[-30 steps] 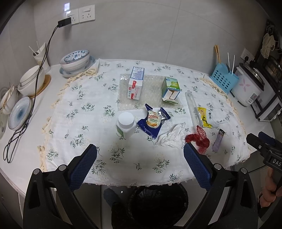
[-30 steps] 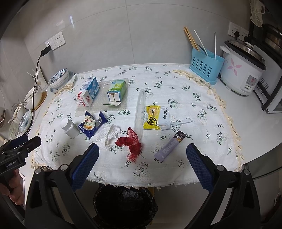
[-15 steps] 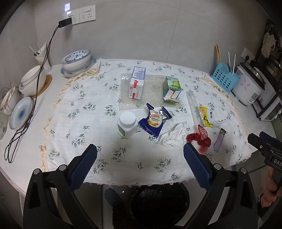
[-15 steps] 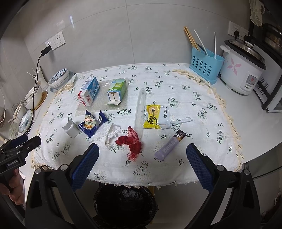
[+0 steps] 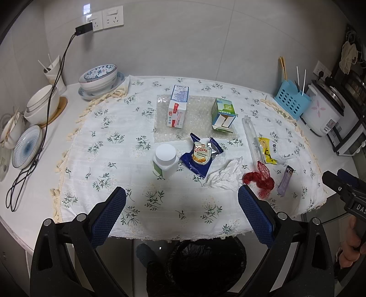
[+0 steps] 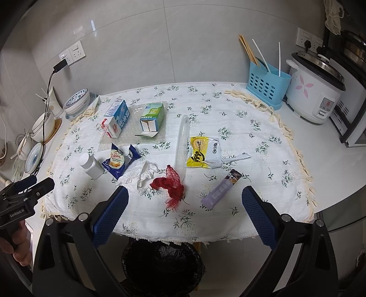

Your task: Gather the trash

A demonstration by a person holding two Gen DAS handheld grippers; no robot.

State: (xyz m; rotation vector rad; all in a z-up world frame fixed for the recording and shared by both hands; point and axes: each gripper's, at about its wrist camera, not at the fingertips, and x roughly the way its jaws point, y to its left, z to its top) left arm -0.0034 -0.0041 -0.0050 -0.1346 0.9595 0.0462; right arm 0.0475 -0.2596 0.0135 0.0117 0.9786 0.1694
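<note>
**Both grippers open over the near edge of the table, trash ahead of them**

Your left gripper (image 5: 181, 214) has its jaws spread wide and holds nothing; your right gripper (image 6: 185, 214) is the same, wide apart and empty. Both hang above the near edge of a table covered with a white floral tablecloth (image 5: 109, 160). Directly below and between the fingers of each gripper, under the table edge, stands a bin with a black trash bag (image 6: 160, 260).

Ahead of your left gripper, a white bottle (image 5: 165, 160) stands upright, and just to the right of it lies a blue snack wrapper (image 5: 201, 157). Near the right finger of this gripper are a crumpled tissue (image 5: 225, 176) and a red net (image 5: 259, 180), lying close together. Farther ahead, a blue and white carton (image 5: 178, 106) and a green carton (image 5: 223, 113) rest on a sheet of bubble wrap (image 5: 196, 114).

Seen from your right gripper, the red net is just ahead of the left finger, and a purple sachet (image 6: 220, 189) lies ahead between the fingers, toward the right one. Beyond them are a clear plastic tube (image 6: 181, 141) and, beside it on the right, a yellow and white packet (image 6: 203, 152).

The room is a kitchen corner with a grey tiled wall (image 6: 171, 45). Far ahead to the right of your right gripper you have a blue utensil basket (image 6: 266, 85) and a white rice cooker (image 6: 313, 91). Far to the left of your left gripper, stacked bowls (image 5: 99, 76) and plates stand on the white counter (image 5: 20, 194), and a black cable (image 5: 55, 77) hangs from a wall socket (image 5: 103, 19).
</note>
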